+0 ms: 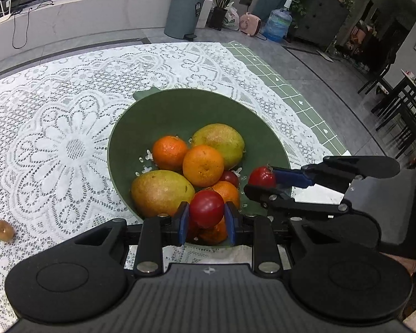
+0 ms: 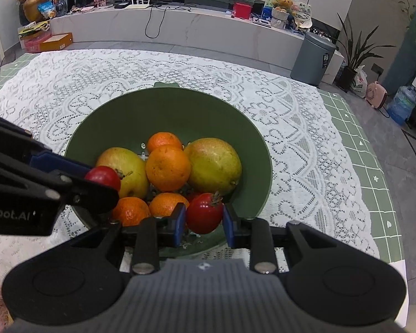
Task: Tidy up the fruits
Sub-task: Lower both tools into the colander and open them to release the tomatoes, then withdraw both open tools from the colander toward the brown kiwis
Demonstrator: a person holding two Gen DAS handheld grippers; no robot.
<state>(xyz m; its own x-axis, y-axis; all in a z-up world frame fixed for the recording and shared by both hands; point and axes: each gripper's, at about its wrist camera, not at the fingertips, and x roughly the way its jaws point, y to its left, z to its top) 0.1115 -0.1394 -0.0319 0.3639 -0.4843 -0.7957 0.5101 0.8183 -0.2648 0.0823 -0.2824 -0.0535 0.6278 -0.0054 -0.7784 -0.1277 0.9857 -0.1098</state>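
A green bowl [image 1: 180, 105] [image 2: 163, 111] on a white lace tablecloth holds two mangoes [image 1: 160, 191] [image 2: 213, 166], several oranges [image 1: 202, 165] [image 2: 167, 168] and a small red fruit [image 1: 230, 177]. My left gripper [image 1: 206, 219] is shut on a red fruit [image 1: 206, 208] over the bowl's near rim. My right gripper [image 2: 203, 222] is shut on another red fruit [image 2: 203, 212], also over the near rim. Each gripper shows in the other's view, the right gripper [image 1: 260, 183] at the right and the left gripper [image 2: 102, 179] at the left.
A small brown round object [image 1: 4, 230] lies on the lace cloth [image 1: 55, 144] at the near left. A green grid mat [image 2: 374, 166] lies under the cloth. Beyond the table are a grey bin [image 1: 184, 12], a water jug [image 1: 277, 25] and dark chairs [image 1: 396, 105].
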